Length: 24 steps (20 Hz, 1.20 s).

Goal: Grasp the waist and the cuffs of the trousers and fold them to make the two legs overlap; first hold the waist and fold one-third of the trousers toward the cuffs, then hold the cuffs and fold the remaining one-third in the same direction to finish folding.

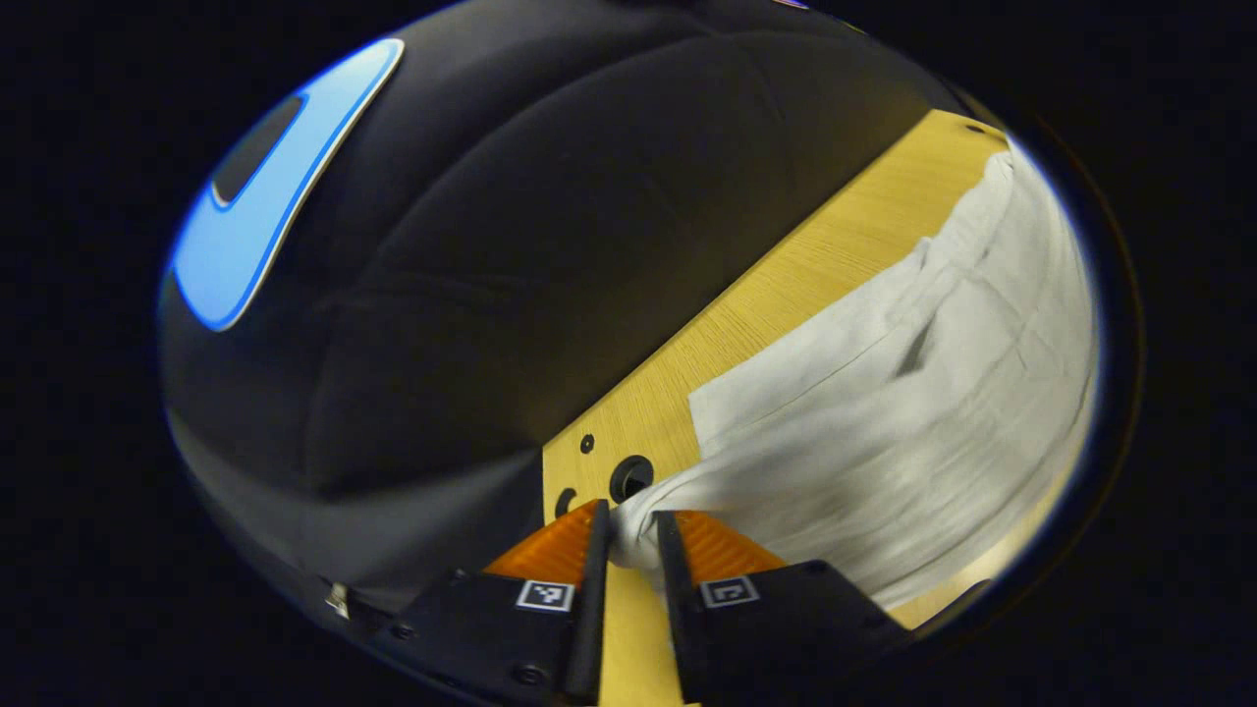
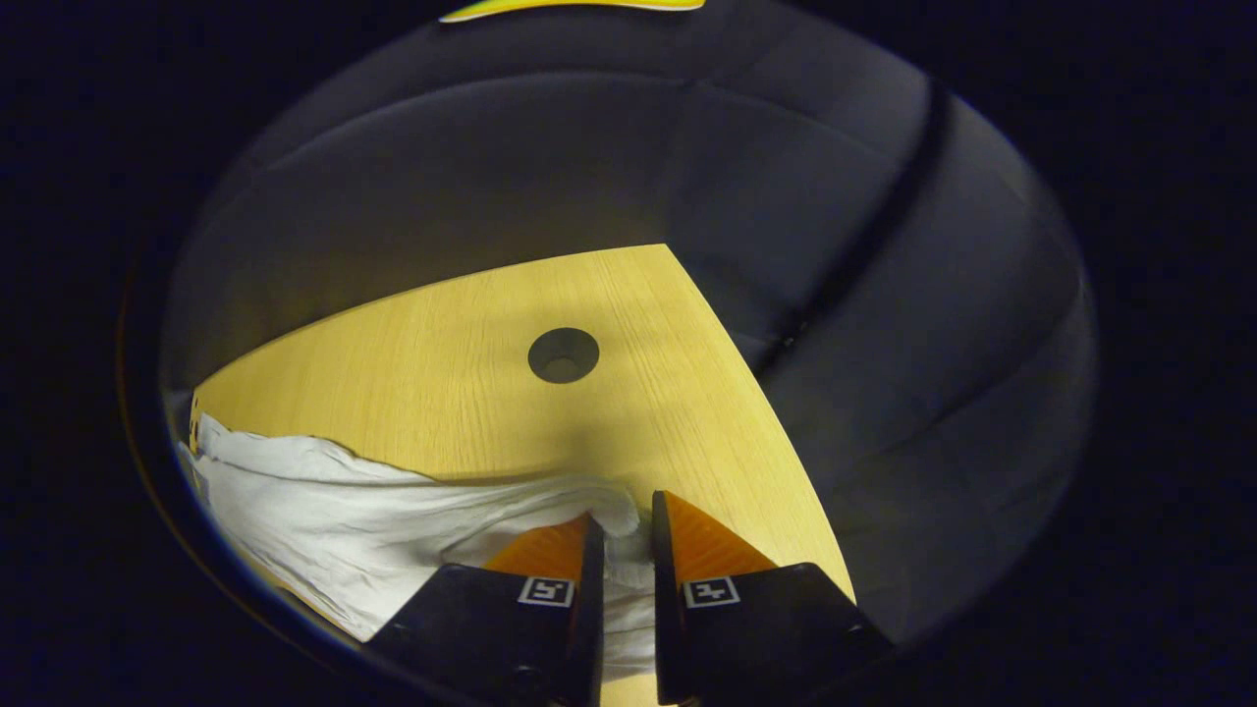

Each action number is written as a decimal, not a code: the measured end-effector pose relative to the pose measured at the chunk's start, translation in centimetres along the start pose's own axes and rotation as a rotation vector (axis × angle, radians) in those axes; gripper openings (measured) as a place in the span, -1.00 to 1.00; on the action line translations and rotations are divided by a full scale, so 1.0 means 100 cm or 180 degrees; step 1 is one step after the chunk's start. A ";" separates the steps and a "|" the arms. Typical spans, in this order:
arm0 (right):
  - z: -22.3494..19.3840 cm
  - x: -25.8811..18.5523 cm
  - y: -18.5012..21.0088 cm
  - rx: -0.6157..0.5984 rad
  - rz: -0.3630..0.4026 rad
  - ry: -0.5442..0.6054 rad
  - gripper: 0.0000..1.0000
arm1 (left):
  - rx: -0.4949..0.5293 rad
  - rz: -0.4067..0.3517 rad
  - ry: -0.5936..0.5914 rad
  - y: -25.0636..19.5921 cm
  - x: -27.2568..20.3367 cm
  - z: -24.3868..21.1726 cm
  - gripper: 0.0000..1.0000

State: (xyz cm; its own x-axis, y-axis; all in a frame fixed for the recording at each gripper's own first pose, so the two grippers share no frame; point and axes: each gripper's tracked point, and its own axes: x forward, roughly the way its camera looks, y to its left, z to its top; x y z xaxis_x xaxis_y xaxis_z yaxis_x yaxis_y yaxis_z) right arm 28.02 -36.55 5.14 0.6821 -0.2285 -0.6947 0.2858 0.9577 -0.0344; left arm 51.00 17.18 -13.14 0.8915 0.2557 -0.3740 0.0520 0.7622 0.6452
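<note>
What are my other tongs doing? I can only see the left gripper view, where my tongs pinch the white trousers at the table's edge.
Observer: The right tongs are pinching the trousers too, on a bunched-up bit of the edge.
Operator: Is there more cloth in front of them?
Observer: No. Ahead of them is bare wooden table, and the cloth trails off to their left.
Operator: Anything on that table?
Observer: One round hole in the wood, straight ahead of the tongs.
</note>
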 end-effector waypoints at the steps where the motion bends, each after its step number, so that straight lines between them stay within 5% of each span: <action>1: 0.001 -0.004 -0.008 0.0010 -0.0057 -0.0025 -0.43 | -0.0106 -0.0041 -0.0013 -0.008 -0.004 0.002 -0.04; 2: 0.003 -0.006 -0.017 -0.0001 -0.0131 -0.0049 -0.06 | -0.0212 -0.0063 -0.0047 -0.013 -0.008 0.005 0.27; 4: -0.004 -0.012 -0.031 0.0077 -0.0264 -0.0071 0.66 | -0.0489 -0.0047 -0.0146 -0.015 -0.014 0.012 0.51; 6: -0.004 -0.022 -0.047 0.0312 -0.0369 -0.0194 0.94 | -0.0786 -0.0119 -0.0230 -0.024 -0.031 0.018 0.93; 12: -0.011 -0.048 -0.076 0.1107 -0.0318 -0.0586 0.98 | -0.1538 -0.0239 -0.0544 -0.018 -0.106 0.056 0.93; 19: -0.051 -0.033 -0.064 0.1398 -0.0239 -0.0485 0.98 | -0.1841 -0.0218 -0.1085 0.000 -0.231 0.095 0.93; 24: -0.074 -0.019 -0.060 0.1395 -0.0311 -0.0406 0.99 | -0.2172 -0.0406 -0.0917 -0.029 -0.272 0.092 0.93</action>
State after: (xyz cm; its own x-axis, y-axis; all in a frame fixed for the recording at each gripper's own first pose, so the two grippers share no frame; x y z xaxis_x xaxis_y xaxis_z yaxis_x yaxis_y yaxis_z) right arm 20.00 -40.52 1.34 0.7073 -0.3598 -0.6084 0.5915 0.7726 0.2308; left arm 30.75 2.54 1.24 0.9846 0.0466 -0.1685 -0.0443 0.9989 0.0171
